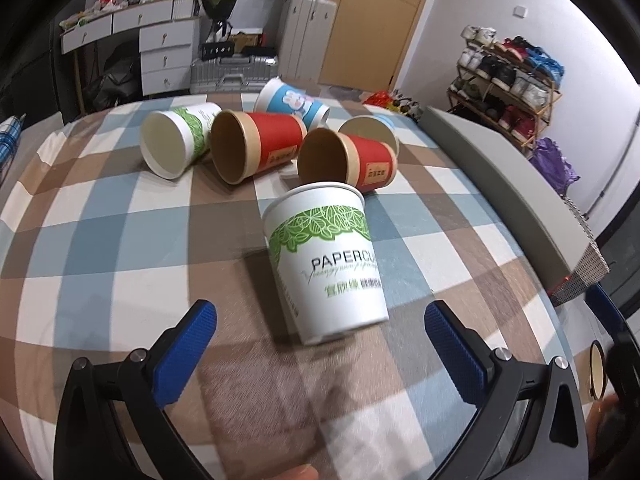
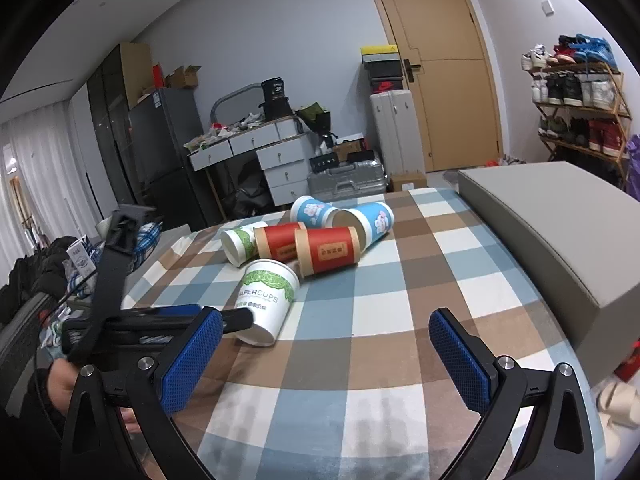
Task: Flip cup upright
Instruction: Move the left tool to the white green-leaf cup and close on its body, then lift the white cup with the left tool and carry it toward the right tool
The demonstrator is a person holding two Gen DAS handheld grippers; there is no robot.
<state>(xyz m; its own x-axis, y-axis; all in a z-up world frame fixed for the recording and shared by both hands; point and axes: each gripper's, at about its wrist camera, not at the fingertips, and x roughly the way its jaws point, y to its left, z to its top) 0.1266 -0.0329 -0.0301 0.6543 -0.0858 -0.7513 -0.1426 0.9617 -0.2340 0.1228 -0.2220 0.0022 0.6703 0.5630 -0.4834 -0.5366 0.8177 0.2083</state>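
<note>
Your left gripper [image 1: 320, 336] has its jaws apart, and so does the right gripper [image 2: 326, 342]; neither holds anything. The white leaf-print cup [image 1: 326, 260] stands tilted at 12 o'clock just ahead of the left gripper, on the checked cloth [image 1: 120, 240]. Any nudge may topple it toward the red cup [image 1: 352, 160].

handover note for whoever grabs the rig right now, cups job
Left gripper: open, empty, just short of the near white-green cup.
Right gripper: open, empty, hanging back over the checked cloth.
Near white-green cup looks upright or nearly so, possibly tilted; check it.
Left: five cups on their sides behind it: white-green, two red, two blue.
</note>
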